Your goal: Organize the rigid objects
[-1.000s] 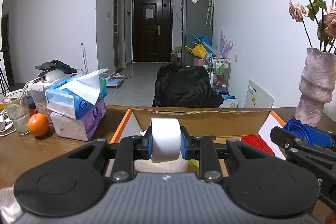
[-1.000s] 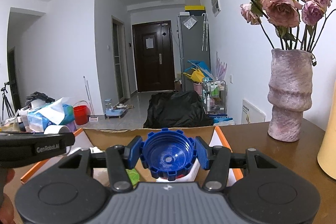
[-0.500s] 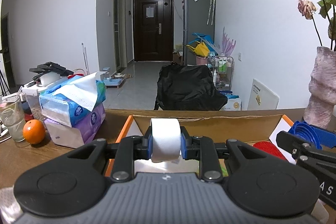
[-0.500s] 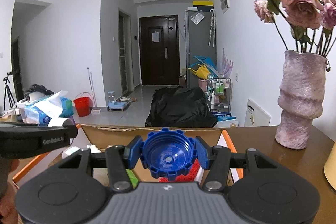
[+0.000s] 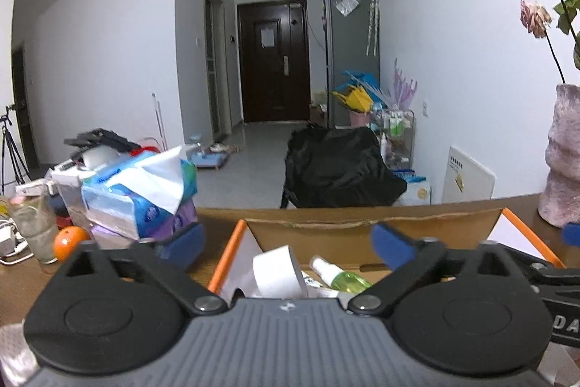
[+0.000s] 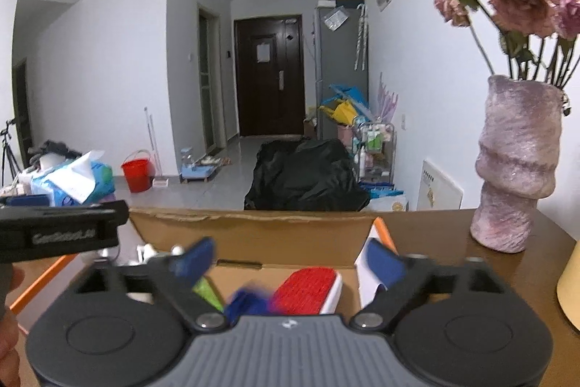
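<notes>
An open cardboard box [image 5: 362,229] with orange flaps sits on the wooden table in front of both grippers. My left gripper [image 5: 288,243] is open above it. A white tape roll [image 5: 277,267] lies tilted in the box below it, beside a small green spray bottle [image 5: 339,274]. My right gripper [image 6: 288,258] is open over the same box [image 6: 253,234]. A blue cap [image 6: 248,301], blurred, is below it in the box next to a red brush [image 6: 308,285].
Stacked tissue packs [image 5: 141,198], an orange [image 5: 69,242] and a glass [image 5: 34,227] stand left of the box. A pink vase with dried roses [image 6: 514,162] stands on the table to the right. The left gripper's body [image 6: 61,234] shows at the right view's left.
Both grippers have opened. The white tape roll has dropped from the left one into the box, and the blue cap has dropped from the right one.
</notes>
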`<act>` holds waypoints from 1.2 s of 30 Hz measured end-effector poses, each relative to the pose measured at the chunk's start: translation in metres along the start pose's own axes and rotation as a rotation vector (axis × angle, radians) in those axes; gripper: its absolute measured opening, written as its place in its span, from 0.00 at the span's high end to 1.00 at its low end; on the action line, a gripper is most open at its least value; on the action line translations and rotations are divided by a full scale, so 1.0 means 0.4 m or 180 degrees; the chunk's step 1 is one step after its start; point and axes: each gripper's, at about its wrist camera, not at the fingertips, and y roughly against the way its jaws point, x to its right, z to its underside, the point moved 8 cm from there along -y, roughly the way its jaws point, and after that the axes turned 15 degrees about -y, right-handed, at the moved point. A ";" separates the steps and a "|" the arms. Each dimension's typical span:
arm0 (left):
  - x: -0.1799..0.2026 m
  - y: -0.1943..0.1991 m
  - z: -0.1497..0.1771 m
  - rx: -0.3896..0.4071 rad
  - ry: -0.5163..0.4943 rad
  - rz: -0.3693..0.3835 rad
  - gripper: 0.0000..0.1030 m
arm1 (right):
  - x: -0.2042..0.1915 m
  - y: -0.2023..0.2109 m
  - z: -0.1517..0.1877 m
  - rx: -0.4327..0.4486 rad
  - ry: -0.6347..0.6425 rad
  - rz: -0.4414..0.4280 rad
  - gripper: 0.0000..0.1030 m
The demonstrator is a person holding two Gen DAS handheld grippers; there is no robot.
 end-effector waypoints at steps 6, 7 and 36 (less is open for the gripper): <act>0.006 0.015 -0.010 0.0040 -0.0030 0.0061 0.00 | 0.009 0.010 -0.015 0.0079 -0.0028 0.0020 0.00; 0.007 0.018 -0.011 0.0048 -0.0039 0.0056 0.00 | 0.009 0.012 -0.016 0.0084 -0.0029 0.0019 0.00; -0.055 0.434 0.032 0.0159 0.0116 0.0137 0.00 | -0.036 0.428 0.018 0.0309 0.0032 -0.0082 0.00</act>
